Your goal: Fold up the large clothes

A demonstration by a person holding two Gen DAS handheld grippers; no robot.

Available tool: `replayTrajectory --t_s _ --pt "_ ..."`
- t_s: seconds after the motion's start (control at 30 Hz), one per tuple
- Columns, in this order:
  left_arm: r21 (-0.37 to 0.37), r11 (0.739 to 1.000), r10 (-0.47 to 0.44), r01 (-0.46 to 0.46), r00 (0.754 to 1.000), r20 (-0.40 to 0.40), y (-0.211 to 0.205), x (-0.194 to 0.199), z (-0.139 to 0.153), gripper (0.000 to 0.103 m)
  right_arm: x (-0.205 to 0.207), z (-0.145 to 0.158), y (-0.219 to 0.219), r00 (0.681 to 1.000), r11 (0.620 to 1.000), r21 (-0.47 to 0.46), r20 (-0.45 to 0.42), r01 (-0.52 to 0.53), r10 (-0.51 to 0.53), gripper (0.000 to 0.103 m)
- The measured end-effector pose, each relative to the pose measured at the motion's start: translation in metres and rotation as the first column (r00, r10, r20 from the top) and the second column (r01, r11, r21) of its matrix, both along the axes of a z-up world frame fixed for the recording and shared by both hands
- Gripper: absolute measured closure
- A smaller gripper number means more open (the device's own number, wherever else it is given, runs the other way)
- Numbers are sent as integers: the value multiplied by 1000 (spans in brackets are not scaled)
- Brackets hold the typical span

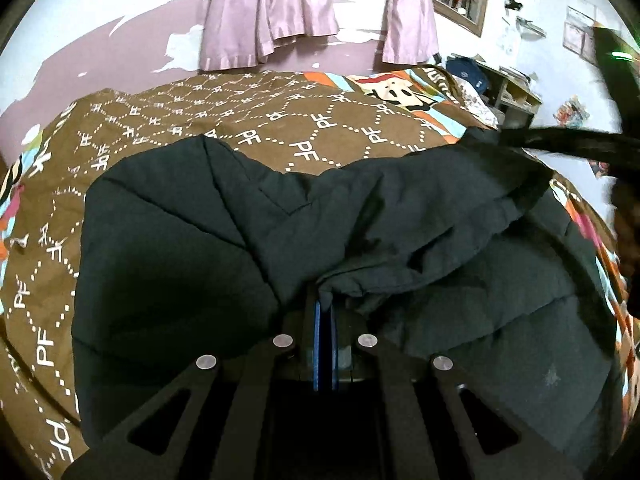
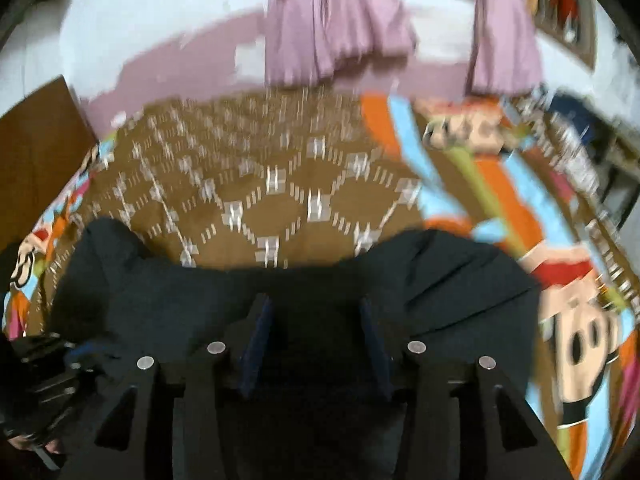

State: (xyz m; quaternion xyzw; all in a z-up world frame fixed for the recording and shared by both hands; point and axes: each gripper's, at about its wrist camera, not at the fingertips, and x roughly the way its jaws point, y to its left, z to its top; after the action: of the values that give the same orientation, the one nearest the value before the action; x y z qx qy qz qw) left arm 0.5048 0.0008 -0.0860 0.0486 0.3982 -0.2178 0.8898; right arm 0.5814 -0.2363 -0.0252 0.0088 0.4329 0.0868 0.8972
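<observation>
A large black padded jacket [image 1: 360, 224] lies spread on a bed with a brown patterned cover [image 1: 168, 120]. My left gripper [image 1: 325, 300] is shut on a bunched fold of the jacket, which rises just ahead of its blue pads. In the right wrist view the same jacket [image 2: 440, 280] lies under my right gripper [image 2: 314, 312], whose fingers stand wide apart above the dark fabric with nothing between them. This view is blurred. The left gripper's body [image 2: 44, 376] shows at the lower left of the right wrist view.
Pink curtains [image 1: 272, 8] hang on the wall behind the bed. A cartoon print with orange and blue stripes [image 2: 500, 184] covers the bed's right side. A shelf with clutter [image 1: 508, 92] stands at the far right. A brown headboard [image 2: 36, 152] is at the left.
</observation>
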Motion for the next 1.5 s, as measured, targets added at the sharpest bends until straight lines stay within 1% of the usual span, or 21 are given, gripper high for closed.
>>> replayTrajectory --t_s 0.03,0.1,0.2,0.27,0.37,0.43,0.47,0.5,0.57,0.63,0.7,0.77,0.8,0.9,0.93,1.0,1.1,1.23,1.33,1.47,1.5 --pt "1 1000 -17 17 1000 7 1 -2 1 101 5 -11 -3 1000 1000 15 -17 8 -8 58" --pt "-28 997 -72 73 997 36 4 -7 5 100 4 -25 -9 1000 999 49 -13 4 -3 58" --pt "-120 988 -90 94 995 42 17 -11 17 99 -5 -37 -22 1000 995 101 -4 -15 16 58" --pt "-176 977 -109 119 992 68 24 -15 30 96 -7 -40 -28 1000 990 137 -8 -16 17 58" --pt "-256 956 -112 145 984 140 33 -24 53 94 -10 -40 -26 1000 991 134 3 -20 20 58" --pt "-315 937 -104 152 981 165 35 -23 65 88 -14 -40 -24 999 991 128 21 -29 27 58" --pt "-316 938 -94 142 982 162 32 -18 67 82 -16 -40 -23 999 991 132 29 -38 34 57" --pt "-307 942 -93 136 984 150 27 -12 69 81 -19 -40 -24 998 987 149 42 -54 48 57" --pt "-284 950 -110 132 990 92 15 4 63 81 -24 -39 -26 996 980 184 52 -81 73 57" --pt "-245 963 -121 116 993 -4 1 25 47 81 -27 -38 -29 994 971 213 53 -107 98 57" --pt "-181 979 -121 98 985 -119 -12 44 24 81 -28 -39 -29 991 967 219 42 -130 124 57" --pt "-116 989 -107 88 980 -170 -19 54 7 81 -23 -42 -23 990 972 186 15 -144 144 57" --pt "-92 992 -106 91 980 -168 -22 56 2 81 -20 -44 -18 989 976 159 -2 -148 151 57" --pt "-19 995 -99 97 982 -158 -30 62 -5 80 -5 -57 6 984 985 18 -56 -171 172 57" --pt "0 996 -90 91 984 -154 -32 63 -10 80 -1 -62 10 983 985 -6 -65 -175 174 57" --pt "13 998 -66 69 987 -144 -33 63 -23 80 6 -71 11 983 986 -14 -77 -168 166 57" --pt "23 998 -50 53 992 -120 -34 61 -33 80 -4 -68 8 987 987 -5 -23 -159 158 56" --pt "2 998 -57 57 995 -87 -29 54 -35 80 -14 -53 10 984 984 10 -3 -179 179 44" --pt "-2 998 -58 58 995 -78 -28 53 -35 80 -14 -46 20 977 977 -3 -6 -212 212 43" --pt "-22 998 -62 60 995 -83 -25 50 -34 81 -6 -59 26 975 976 -25 -41 -218 217 41" --pt "-26 998 -63 61 994 -86 -25 50 -34 81 -4 -64 30 974 973 -52 -54 -224 221 41"
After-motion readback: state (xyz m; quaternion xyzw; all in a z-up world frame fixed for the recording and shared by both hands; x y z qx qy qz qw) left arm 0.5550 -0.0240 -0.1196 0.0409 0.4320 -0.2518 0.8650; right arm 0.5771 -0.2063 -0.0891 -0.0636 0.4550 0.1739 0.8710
